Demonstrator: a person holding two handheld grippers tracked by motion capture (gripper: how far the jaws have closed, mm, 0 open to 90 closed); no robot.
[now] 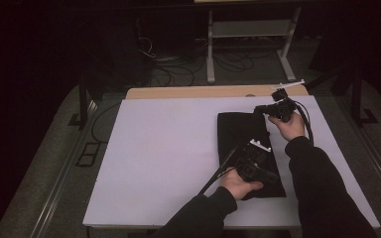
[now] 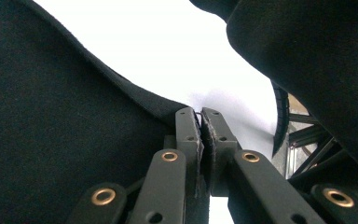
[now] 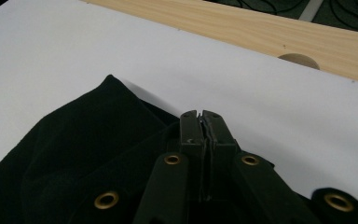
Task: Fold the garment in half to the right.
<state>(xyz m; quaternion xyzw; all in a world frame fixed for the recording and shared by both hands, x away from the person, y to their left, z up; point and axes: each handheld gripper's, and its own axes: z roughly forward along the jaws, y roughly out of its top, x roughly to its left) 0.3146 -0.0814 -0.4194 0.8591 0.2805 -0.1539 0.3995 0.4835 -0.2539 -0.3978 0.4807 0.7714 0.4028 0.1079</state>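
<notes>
A black cloth point(image 1: 238, 134) lies folded on the right half of the white table top point(image 1: 163, 148). My left gripper point(image 1: 277, 177) is at the cloth's near right edge. In the left gripper view its jaws point(image 2: 200, 114) are shut, with the edge of the cloth point(image 2: 51, 116) running in between them. My right gripper point(image 1: 256, 110) is at the cloth's far right corner. In the right gripper view its jaws point(image 3: 200, 115) are pressed together over the cloth point(image 3: 84, 149), apparently pinching its edge.
A bare wooden strip point(image 1: 198, 92) runs along the table's far edge, with a round hole point(image 3: 300, 59) in it. Black cables trail from both grippers. My right sleeve point(image 2: 317, 56) hangs over the left gripper. A table frame point(image 1: 250, 29) and floor cables sit beyond.
</notes>
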